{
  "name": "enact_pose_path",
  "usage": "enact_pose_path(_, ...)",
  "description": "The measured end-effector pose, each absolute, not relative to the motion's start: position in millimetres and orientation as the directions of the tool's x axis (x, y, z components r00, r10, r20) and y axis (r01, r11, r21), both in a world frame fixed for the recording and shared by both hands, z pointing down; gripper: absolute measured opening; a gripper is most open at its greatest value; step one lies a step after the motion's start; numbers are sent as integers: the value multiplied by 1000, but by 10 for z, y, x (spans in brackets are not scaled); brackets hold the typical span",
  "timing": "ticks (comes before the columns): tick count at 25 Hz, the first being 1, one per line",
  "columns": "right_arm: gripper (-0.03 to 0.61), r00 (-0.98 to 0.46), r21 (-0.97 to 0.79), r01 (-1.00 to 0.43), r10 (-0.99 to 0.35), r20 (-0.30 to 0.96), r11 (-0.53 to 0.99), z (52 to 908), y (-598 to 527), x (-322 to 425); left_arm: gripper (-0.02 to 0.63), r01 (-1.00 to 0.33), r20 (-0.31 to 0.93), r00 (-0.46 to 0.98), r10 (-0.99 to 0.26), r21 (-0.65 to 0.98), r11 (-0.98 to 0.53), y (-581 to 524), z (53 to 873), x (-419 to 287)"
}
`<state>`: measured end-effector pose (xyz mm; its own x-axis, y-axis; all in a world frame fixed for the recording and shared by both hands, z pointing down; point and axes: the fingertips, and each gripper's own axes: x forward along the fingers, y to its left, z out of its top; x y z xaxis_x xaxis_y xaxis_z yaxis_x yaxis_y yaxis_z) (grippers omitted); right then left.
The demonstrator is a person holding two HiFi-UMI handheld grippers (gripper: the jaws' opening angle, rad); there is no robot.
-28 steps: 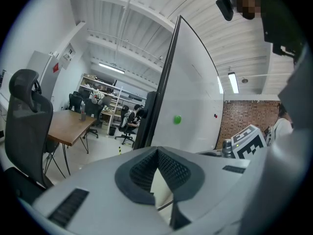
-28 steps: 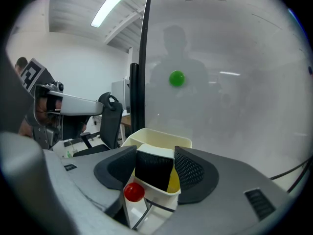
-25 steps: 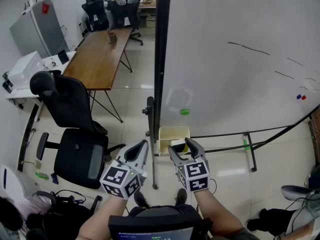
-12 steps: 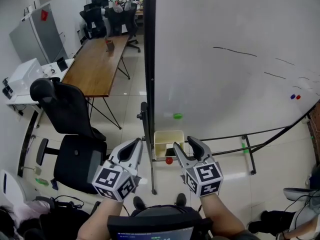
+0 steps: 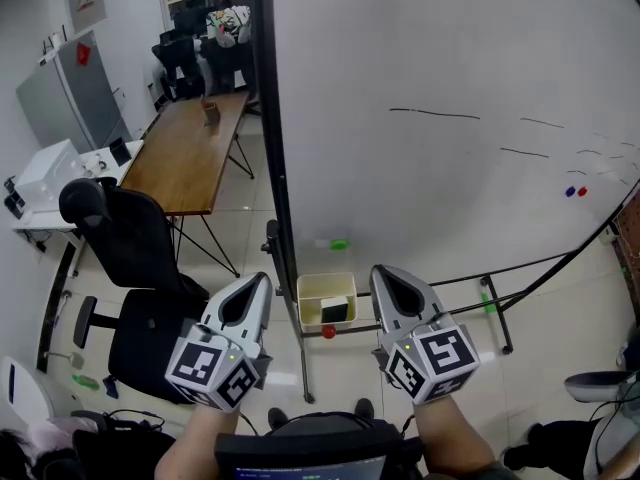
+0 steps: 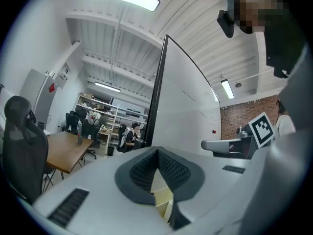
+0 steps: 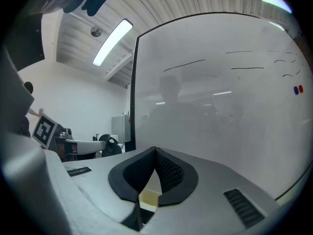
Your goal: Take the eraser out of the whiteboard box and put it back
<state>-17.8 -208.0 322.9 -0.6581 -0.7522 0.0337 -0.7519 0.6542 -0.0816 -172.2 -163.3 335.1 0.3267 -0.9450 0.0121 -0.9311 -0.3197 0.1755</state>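
**Plainly: both jaws clenched on nothing, eraser in the box**

The cream whiteboard box [image 5: 312, 290] hangs at the lower edge of the whiteboard [image 5: 450, 168], beside its black upright frame. The eraser [image 5: 337, 311], dark with a pale side, sits inside the box toward its right wall. Just below the box is a small red round thing [image 5: 328, 332], and just above it a green magnet [image 5: 339, 244] is stuck to the board. The left gripper [image 5: 258, 286] is to the left of the box and apart from it, its jaws pressed together with nothing between them. The right gripper [image 5: 384, 278] is to the right of the box, also apart from it, jaws likewise clamped tight and empty.
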Motion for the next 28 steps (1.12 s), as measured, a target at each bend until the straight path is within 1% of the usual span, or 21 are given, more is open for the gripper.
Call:
enact_pose_path(3,14,-660,-77,-750,-751,27,657,3159,-2088,-138,35,-934,1,324,-946,157,-320,-1635,3274,-1706)
enact_pose_path(6,14,-660,-81,-750,-751,27,656,3132,-2096,-77,35,-949,3,300,-954,97,-299,-1628,3208,-1694)
enact_pose_path(10,13,-682,-86,-729,-731,14,679,3074,-2102,9,35,-949,1,298,-955,105,-296,-1630,3150,-1588)
enact_pose_path(16,12,-705,-81,-708,-709,22,702,3067,-2235,335,35,-960,-7,272,-962,67,-272,-1653,3048,-1294)
enact_pose_path(19,12,-736,-95,-674,-676,14,732,3089,-2259,526,35,-965,8,258,-966,42,-258,-1662,3049,-1060)
enact_pose_path(23,12,-772,-101,-634,-636,16,767,3120,-2301,817,35,-962,3,262,-965,85,-261,-1665,3098,-643)
enact_pose_path(28,12,-781,-105,-622,-625,1,776,3038,-2207,1059,35,-962,22,265,-964,72,-262,-1562,3110,-330)
